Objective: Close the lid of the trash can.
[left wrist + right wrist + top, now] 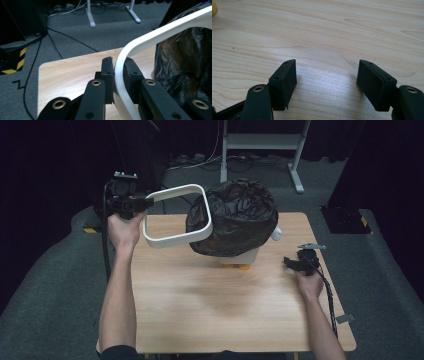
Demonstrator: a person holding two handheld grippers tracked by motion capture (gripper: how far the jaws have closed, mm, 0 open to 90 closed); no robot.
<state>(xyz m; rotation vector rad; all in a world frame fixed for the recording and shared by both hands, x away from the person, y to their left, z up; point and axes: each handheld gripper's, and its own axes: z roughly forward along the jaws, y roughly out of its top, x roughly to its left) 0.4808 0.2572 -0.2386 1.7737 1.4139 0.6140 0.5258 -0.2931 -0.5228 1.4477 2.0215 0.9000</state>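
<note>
My left gripper (pixel 142 202) is raised over the table's far left corner, shut on one corner of a white rectangular ring (pixel 172 241). In the left gripper view the pads (pixel 108 72) press the ring's curved bar (pixel 160 32) from both sides. The ring hangs tilted, with its far side against a bulging black plastic bag (pixel 232 217) that fills a small white bin (pixel 240 256) on orange feet (pixel 236 266). At the right edge of the table my right gripper (pixel 290 262) rests low; its jaws (pixel 327 75) stand open over bare wood (pixel 324 30).
The wooden table (pixel 225 310) has open surface in front of the bin. A white knob-like piece (pixel 276 234) sticks out beside the bag. On the carpet behind stand a white desk frame (pixel 260 142), loose cables and a black box (pixel 345 217).
</note>
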